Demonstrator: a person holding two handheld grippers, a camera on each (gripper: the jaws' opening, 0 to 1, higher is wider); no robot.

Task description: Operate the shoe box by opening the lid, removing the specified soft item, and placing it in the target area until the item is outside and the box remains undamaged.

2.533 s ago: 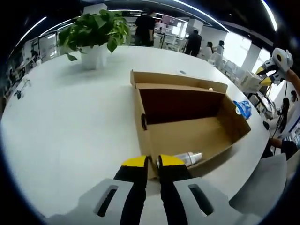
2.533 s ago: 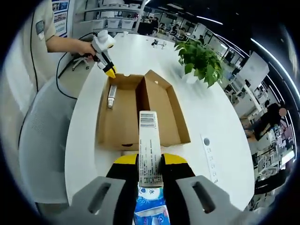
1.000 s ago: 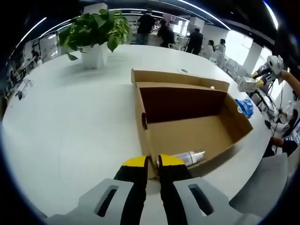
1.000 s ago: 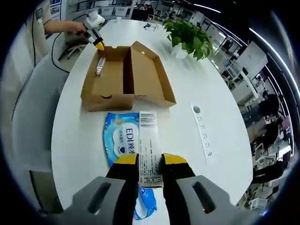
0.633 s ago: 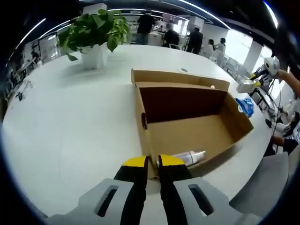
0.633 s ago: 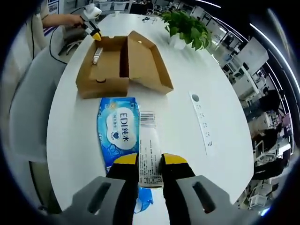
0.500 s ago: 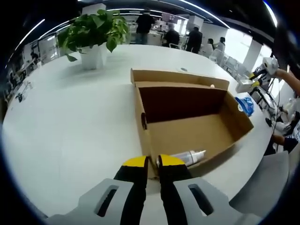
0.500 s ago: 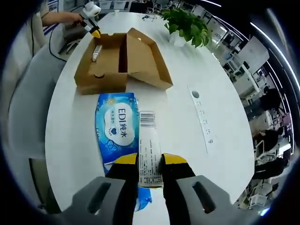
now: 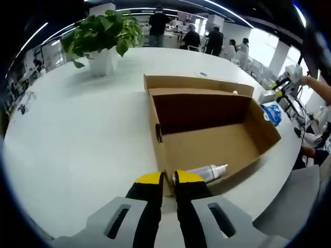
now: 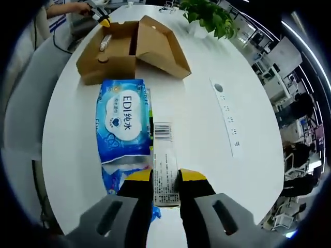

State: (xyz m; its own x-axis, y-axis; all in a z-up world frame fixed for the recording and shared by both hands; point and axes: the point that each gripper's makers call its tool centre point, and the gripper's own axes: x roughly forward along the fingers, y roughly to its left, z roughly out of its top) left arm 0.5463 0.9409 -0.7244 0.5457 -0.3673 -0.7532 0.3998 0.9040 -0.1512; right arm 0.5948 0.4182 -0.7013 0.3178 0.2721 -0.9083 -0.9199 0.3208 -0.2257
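The open cardboard shoe box (image 9: 207, 139) lies on the white table (image 9: 77, 134) with its lid folded back. A small white spray bottle (image 9: 207, 171) rests inside at the near wall. My left gripper (image 9: 169, 178) is shut on the box's near corner wall. In the right gripper view the box (image 10: 124, 46) sits far ahead, with the left gripper (image 10: 103, 19) at its far end. My right gripper (image 10: 165, 176) is shut on the white barcode flap (image 10: 164, 160) of a blue wet-wipes pack (image 10: 121, 121), outside the box. I cannot tell whether the pack touches the table.
A potted plant (image 9: 103, 36) stands at the table's far side. A white strip (image 10: 227, 124) lies on the table right of the pack. Grey chairs (image 9: 289, 206) stand along the table edge. Several people stand in the office behind.
The right gripper has drawn further from the box with the wipes pack, which now spreads out left of the flap. The left gripper has stayed on the box corner.
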